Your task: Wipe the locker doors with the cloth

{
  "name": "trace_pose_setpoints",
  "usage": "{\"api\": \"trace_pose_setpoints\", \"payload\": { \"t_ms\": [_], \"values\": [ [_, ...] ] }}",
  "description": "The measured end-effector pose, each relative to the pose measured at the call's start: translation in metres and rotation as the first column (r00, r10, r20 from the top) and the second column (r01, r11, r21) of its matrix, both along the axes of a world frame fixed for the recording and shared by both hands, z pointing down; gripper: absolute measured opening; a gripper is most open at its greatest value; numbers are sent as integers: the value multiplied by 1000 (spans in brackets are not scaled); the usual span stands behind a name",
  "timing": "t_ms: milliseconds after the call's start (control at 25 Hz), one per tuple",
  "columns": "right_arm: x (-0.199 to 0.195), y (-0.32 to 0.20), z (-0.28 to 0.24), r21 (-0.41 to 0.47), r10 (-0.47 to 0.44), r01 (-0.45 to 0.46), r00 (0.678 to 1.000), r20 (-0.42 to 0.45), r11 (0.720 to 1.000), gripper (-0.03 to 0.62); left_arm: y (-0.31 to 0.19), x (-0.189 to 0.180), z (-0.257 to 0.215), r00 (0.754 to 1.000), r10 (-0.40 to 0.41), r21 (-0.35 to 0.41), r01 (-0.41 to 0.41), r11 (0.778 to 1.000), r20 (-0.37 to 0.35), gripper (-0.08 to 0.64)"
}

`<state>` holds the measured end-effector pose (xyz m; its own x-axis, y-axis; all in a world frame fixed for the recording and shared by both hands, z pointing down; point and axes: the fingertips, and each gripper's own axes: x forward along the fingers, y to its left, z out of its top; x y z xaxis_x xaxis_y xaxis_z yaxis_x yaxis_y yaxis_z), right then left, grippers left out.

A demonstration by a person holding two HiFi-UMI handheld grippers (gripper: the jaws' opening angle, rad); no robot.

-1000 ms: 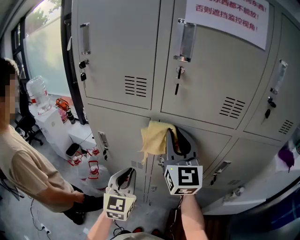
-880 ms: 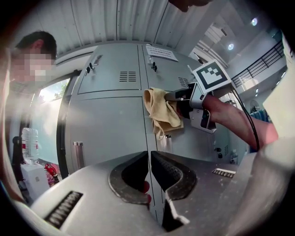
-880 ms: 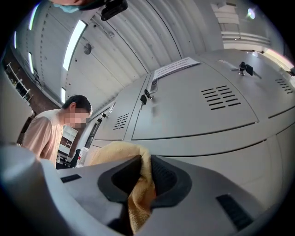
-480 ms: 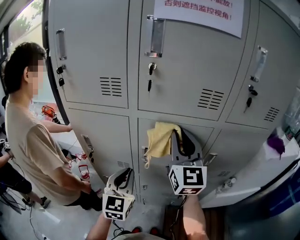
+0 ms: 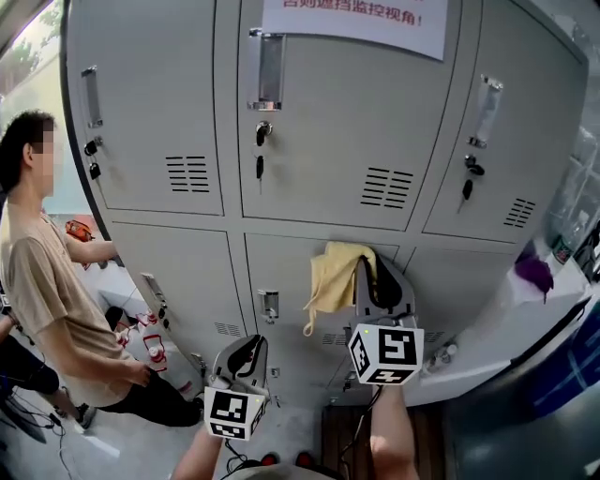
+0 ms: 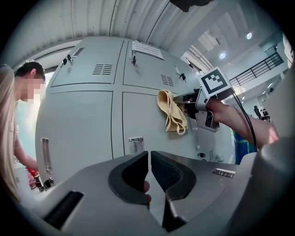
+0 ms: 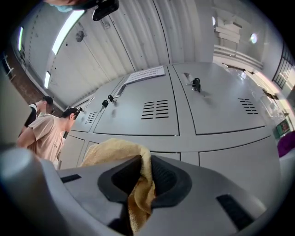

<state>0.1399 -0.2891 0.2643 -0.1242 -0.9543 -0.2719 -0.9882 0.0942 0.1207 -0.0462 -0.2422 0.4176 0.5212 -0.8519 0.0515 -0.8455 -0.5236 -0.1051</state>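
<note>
While a bank of grey metal locker doors (image 5: 319, 141) is filling the head view, the right gripper (image 5: 372, 270) is pointing at the lower row, its jaws clamping a yellow cloth (image 5: 334, 274) between them. The cloth is bunching at the jaws and hanging down in loose folds, and it is lying against the top of the lower middle door (image 5: 281, 281), just under the seam with the upper row. Seen from the right gripper view, the fabric is spilling out to the left of the jaws and trailing down through the gap between them. The left gripper (image 5: 246, 354) is hanging lower and to the left, well apart from the doors and from the cloth. Its jaws are sitting almost together, leaving only a thin slit with nothing gripped, and a small pinkish shape showing through that slit may be a fingertip. A small metal handle (image 5: 269, 305) is sitting on the lower middle door, below and left of the cloth. Keys (image 5: 260, 165) are dangling from the lock of the upper middle door, and a white paper notice (image 5: 352, 17) with red print is sticking to the top of that door. At far left a person (image 5: 42, 281) in a beige shirt is standing beside the lockers.
</note>
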Motion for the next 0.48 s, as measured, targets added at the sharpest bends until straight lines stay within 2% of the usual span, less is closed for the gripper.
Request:
{"api": "trace_pose_setpoints", "payload": {
  "t_ms": [480],
  "values": [
    [57, 12, 3, -8, 90, -90, 995, 31, 996, 74, 3, 28, -2, 999, 42, 11, -42, 999, -1, 40]
  ]
}}
